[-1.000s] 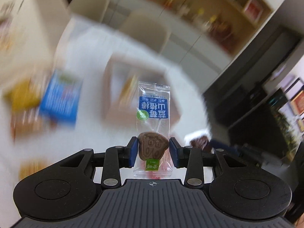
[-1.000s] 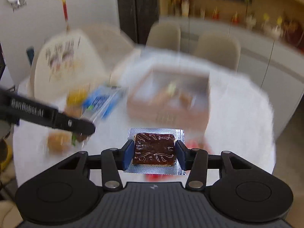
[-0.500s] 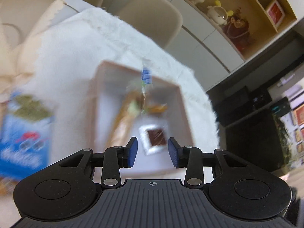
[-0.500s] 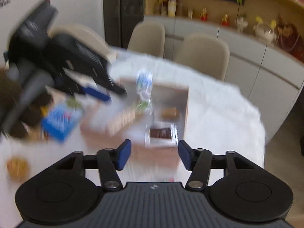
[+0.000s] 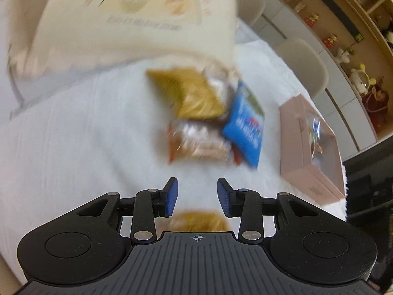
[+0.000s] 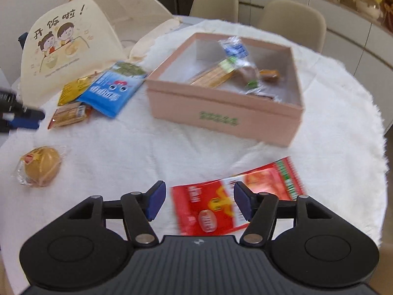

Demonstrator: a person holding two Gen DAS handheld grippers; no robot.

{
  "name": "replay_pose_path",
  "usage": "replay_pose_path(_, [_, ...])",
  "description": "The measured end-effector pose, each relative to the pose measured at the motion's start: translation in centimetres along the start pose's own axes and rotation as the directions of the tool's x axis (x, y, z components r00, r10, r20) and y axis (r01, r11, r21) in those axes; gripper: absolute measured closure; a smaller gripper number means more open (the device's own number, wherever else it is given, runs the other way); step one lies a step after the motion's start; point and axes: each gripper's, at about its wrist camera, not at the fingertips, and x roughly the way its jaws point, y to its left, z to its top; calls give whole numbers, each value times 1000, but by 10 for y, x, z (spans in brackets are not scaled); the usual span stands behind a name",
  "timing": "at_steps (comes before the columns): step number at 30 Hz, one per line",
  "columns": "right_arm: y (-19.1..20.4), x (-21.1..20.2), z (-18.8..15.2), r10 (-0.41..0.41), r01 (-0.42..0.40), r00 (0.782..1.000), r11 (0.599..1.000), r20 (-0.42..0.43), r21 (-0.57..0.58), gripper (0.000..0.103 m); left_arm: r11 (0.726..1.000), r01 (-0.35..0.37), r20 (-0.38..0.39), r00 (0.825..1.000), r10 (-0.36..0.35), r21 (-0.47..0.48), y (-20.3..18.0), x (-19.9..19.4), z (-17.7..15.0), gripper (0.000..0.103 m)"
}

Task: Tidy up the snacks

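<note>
We count five loose snacks on the white cloth: one blue packet, one yellow packet, one brown bar, one round bun and one red packet. One pink box holds several more, too jumbled to count. Our right gripper has just been opening; its jaws stand apart above the red packet, pressing nothing. Our left gripper is also apart, empty, over the bun.
</note>
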Motion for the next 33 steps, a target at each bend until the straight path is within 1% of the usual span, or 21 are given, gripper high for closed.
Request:
replay_pose_path(2, [13,-1,6,29,-29,1000,1000,9,-9,41,999,38,-43,998,-38,-3,9,-2,-7,63])
replay_pose_path(4, [31,-2,18,50,-49,998,998,33,-28,41,996,83,-83,993,-81,26,3,-2,-16,63])
replay_pose_path(5, [41,0,25,62,-61,997,998,43,-36,40,994,106,-105,989,-101,40,-1,0,-19,63])
replay_pose_path(6, [53,3,35,84,-82,995,996,51,-39,36,991,125,-122,985,-118,51,-4,1,-22,63])
replay_pose_path(9, [86,18,63,162,-161,986,987,49,-22,33,986,143,-152,980,-129,90,-8,3,-31,63])
replay_pose_path(11, [109,35,84,201,-201,978,980,56,1,33,983,147,-148,980,-130,108,-7,0,-33,63])
replay_pose_path(12, [116,45,97,198,-200,978,979,68,27,33,983,151,-142,980,-136,104,-4,-2,-34,63])
replay_pose_path(14, [126,71,122,162,-169,984,981,77,95,33,984,161,-125,981,-150,81,5,-8,-34,63])
replay_pose_path(17, [136,123,154,103,-105,994,985,23,136,33,982,182,-79,981,-178,42,16,-19,-32,63])
replay_pose_path(19, [141,155,168,32,-28,999,992,-37,124,33,980,198,-41,980,-197,14,25,-24,-29,63])
replay_pose_path(20, [142,166,170,-4,11,998,993,-60,115,32,980,198,-27,980,-198,2,31,-25,-27,63])
replay_pose_path(21, [144,171,171,-50,56,997,994,-60,97,28,981,194,-19,981,-194,-6,36,-26,-25,63])
replay_pose_path(22, [146,171,169,-73,76,996,994,-43,82,26,983,185,-15,983,-186,-9,41,-25,-24,63])
replay_pose_path(24, [144,166,162,-43,48,998,995,-55,92,26,986,168,-15,986,-168,-11,51,-23,-18,63])
replay_pose_path(26, [139,154,146,3,3,998,997,-69,83,26,987,157,-12,987,-158,-27,57,-19,-9,63])
replay_pose_path(28, [137,139,126,47,-45,997,998,-68,39,34,987,157,2,988,-157,-32,59,-15,5,63])
replay_pose_path(29, [135,131,117,59,-58,996,998,-70,19,40,987,159,10,987,-158,-27,58,-13,13,63])
replay_pose_path(30, [133,122,109,67,-67,995,998,-69,5,49,987,161,17,987,-161,-18,55,-11,20,63])
replay_pose_path(31, [130,113,101,84,-85,994,996,-71,-5,53,986,167,26,986,-167,-4,50,-8,29,63])
replay_pose_path(32, [127,104,95,101,-102,992,995,-72,-9,59,985,171,38,984,-172,11,45,-6,37,63])
replay_pose_path(33, [124,95,89,123,-124,990,992,-73,-12,62,985,171,51,984,-172,24,40,-5,44,63])
